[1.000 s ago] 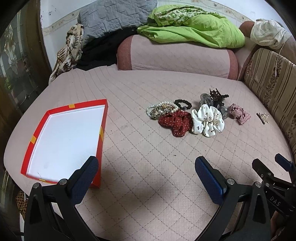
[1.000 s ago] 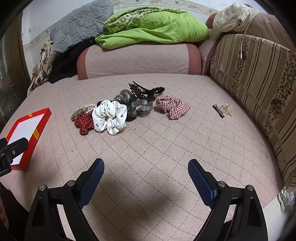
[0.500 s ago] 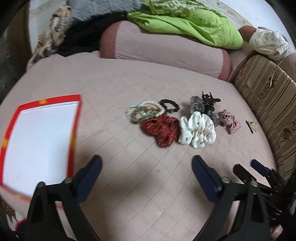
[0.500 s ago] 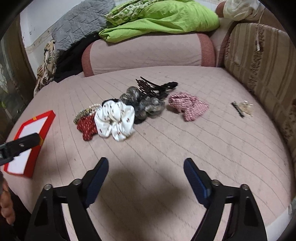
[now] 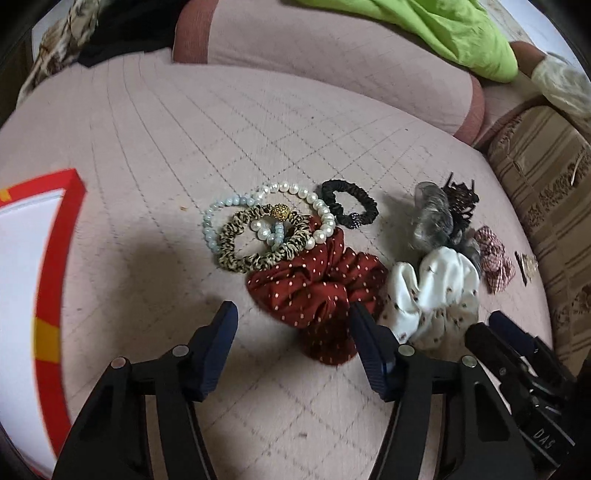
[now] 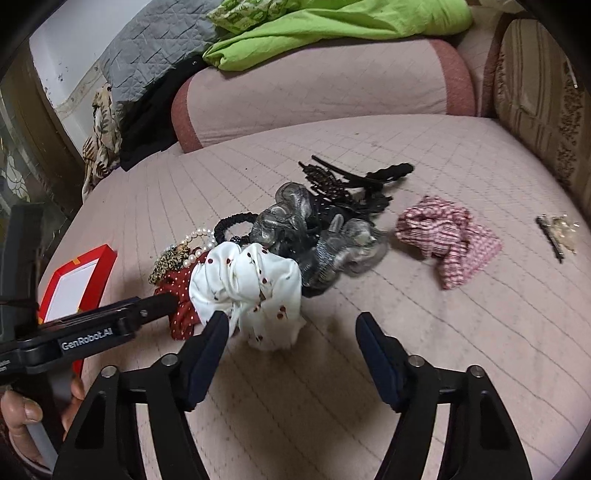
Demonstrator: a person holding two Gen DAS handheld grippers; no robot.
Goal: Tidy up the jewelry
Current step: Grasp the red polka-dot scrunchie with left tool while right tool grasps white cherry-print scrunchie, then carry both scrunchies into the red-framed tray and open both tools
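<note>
green blanket (image 6: pixel 332 26), grey quilt (image 6: pixel 155 48), striped cushion (image 6: pixel 543 96)

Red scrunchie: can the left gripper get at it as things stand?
Probably yes. The red scrunchie lies just ahead of the left gripper, jaws apart and closing with nothing between; only the white scrunchie touches its side.

Left wrist view: the scene is being viewed from behind the left gripper (image 5: pixel 291 321), tilted steeply down, close over the red dotted scrunchie (image 5: pixel 314 288) lying just ahead of its fingertips.
Right wrist view: the scene is being viewed from behind the right gripper (image 6: pixel 290 328), angled down and forward, close to the white scrunchie (image 6: pixel 251 291) ahead of its left fingertip.
Shared part: the scrunchie pile, the red-rimmed tray (image 5: pixel 55 258) and the pink quilted cushion (image 6: pixel 443 332) are being covered by both.
Cross-sighting: each gripper is being caught at the other view's edge.
</note>
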